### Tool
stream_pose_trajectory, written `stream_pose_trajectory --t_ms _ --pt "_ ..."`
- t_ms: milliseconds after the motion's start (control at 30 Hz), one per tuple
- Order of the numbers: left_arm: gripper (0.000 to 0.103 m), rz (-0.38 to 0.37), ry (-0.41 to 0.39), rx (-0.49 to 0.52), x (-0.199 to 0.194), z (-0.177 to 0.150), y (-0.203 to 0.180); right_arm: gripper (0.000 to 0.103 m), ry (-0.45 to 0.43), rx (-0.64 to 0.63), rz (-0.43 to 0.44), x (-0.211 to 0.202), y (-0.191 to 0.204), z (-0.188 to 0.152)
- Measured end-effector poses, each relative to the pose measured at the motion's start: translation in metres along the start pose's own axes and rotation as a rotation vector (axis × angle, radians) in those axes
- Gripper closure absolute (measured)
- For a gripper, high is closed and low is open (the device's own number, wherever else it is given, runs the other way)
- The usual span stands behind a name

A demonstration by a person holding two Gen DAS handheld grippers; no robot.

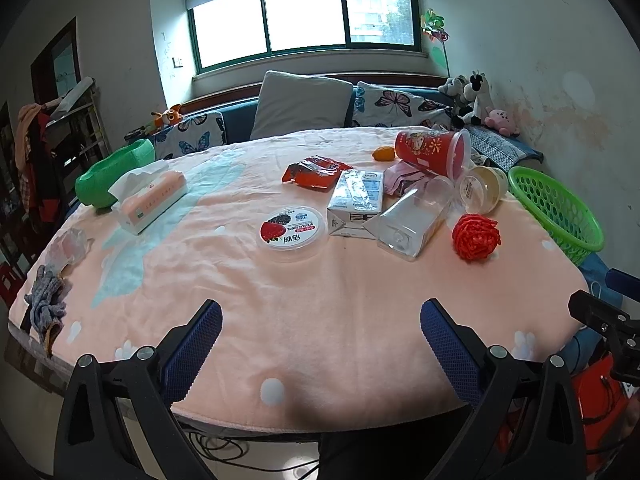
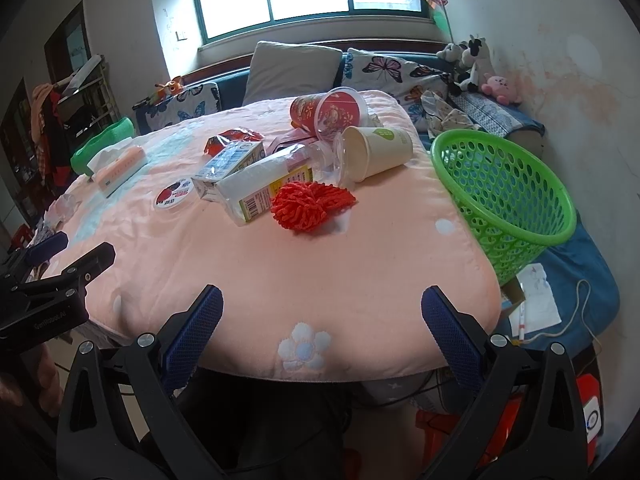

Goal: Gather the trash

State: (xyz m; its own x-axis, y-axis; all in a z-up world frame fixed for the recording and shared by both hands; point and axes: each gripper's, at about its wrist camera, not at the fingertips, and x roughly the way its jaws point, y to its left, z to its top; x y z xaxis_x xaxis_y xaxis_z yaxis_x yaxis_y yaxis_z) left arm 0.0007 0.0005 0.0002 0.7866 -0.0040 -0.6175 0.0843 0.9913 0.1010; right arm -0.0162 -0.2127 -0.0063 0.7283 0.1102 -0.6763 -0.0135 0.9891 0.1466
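Trash lies mid-table on the pink cloth: a round strawberry lid [image 1: 291, 230] [image 2: 173, 197], a milk carton [image 1: 354, 204] [image 2: 228, 166], a clear plastic box [image 1: 414, 216] [image 2: 264, 188], a red mesh ball [image 1: 476, 237] [image 2: 312, 205], a paper cup [image 1: 482, 189] [image 2: 376, 151], a red cup [image 1: 434, 150] [image 2: 330, 112] and a red wrapper [image 1: 316, 171] [image 2: 232, 139]. A green basket [image 1: 558, 212] [image 2: 504, 196] stands at the table's right edge. My left gripper [image 1: 320, 320] and right gripper [image 2: 322, 308] are open and empty over the near edge.
A tissue box [image 1: 150, 198] [image 2: 118, 170] and a green bowl [image 1: 116, 174] [image 2: 102, 146] sit at the left. A grey glove [image 1: 46, 296] and crumpled plastic [image 1: 70, 244] lie at the left edge. An orange fruit [image 1: 383, 154] lies behind. Cushions and toys line the far side.
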Motion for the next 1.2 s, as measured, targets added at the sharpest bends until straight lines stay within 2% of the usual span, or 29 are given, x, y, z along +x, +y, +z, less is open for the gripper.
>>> stream_pose_trajectory --t_ms 1200 --pt "0.007 -0.005 0.015 -0.009 0.0082 0.0002 0.0013 0.004 0.011 0.004 0.012 0.0086 -0.0015 0.0049"
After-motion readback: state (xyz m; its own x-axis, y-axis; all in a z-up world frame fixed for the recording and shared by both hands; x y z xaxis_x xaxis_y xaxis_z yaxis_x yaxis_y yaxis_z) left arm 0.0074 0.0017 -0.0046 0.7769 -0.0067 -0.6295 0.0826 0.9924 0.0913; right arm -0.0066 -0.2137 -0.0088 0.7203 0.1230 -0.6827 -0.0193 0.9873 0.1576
